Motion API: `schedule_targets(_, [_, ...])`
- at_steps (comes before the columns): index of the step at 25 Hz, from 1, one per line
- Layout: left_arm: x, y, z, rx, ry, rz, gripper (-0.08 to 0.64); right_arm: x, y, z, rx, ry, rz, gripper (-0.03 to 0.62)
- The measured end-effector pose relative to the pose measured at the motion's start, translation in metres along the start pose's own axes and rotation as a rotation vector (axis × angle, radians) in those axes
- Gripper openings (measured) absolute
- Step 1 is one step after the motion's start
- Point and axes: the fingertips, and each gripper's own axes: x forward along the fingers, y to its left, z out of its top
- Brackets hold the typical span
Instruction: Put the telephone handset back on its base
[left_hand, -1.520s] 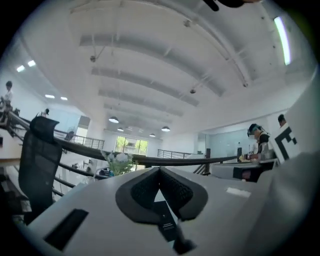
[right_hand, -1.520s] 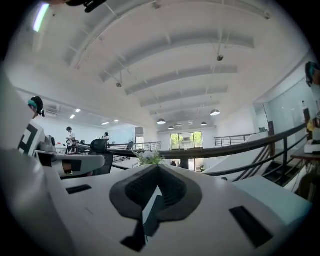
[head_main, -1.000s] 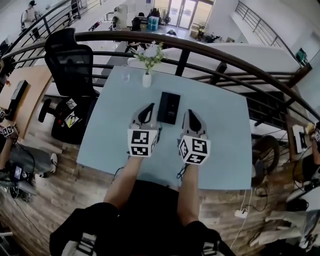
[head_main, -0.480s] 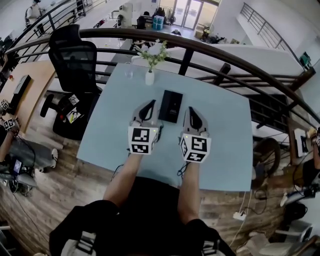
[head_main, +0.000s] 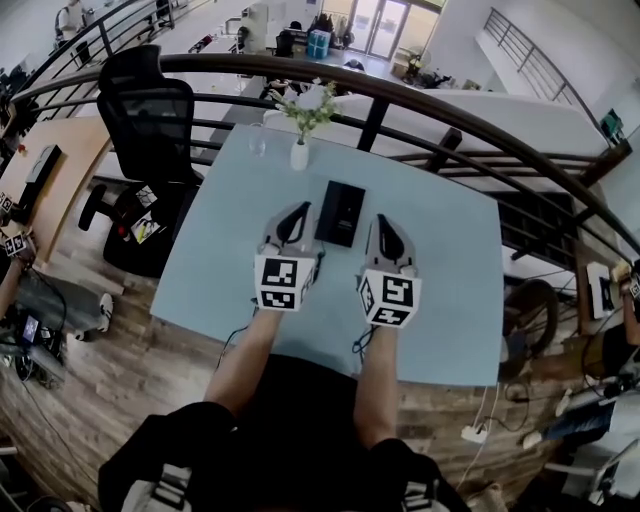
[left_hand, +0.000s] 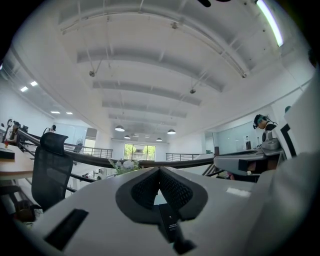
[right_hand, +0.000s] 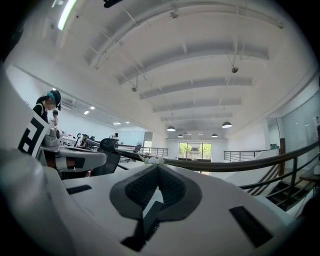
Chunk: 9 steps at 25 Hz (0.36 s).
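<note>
Holding the left gripper (head_main: 293, 224) and right gripper (head_main: 386, 236) low over the pale blue surface (head_main: 450, 290), we have both sets of jaws clenched tight on nothing. Between their tips the black telephone (head_main: 338, 213) lies flat on the surface, just beside each. Beyond it stands a white vase (head_main: 300, 152) of flowers.

black telephone (head_main: 339, 213), pale blue table (head_main: 450, 295), white vase (head_main: 299, 156), black chair (head_main: 150, 115), brown wood-plank floor (head_main: 110, 375)

Left gripper (head_main: 299, 213) and right gripper (head_main: 382, 224) sit parallel, jaws closed.
</note>
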Motion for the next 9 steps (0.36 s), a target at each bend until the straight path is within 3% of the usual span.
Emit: schedule_targets(9, [0.01,-0.003,-0.019,-0.019,0.03,0.0,-0.002,0.005,-0.01,-0.014,0.009,0.022,0.0,-0.006])
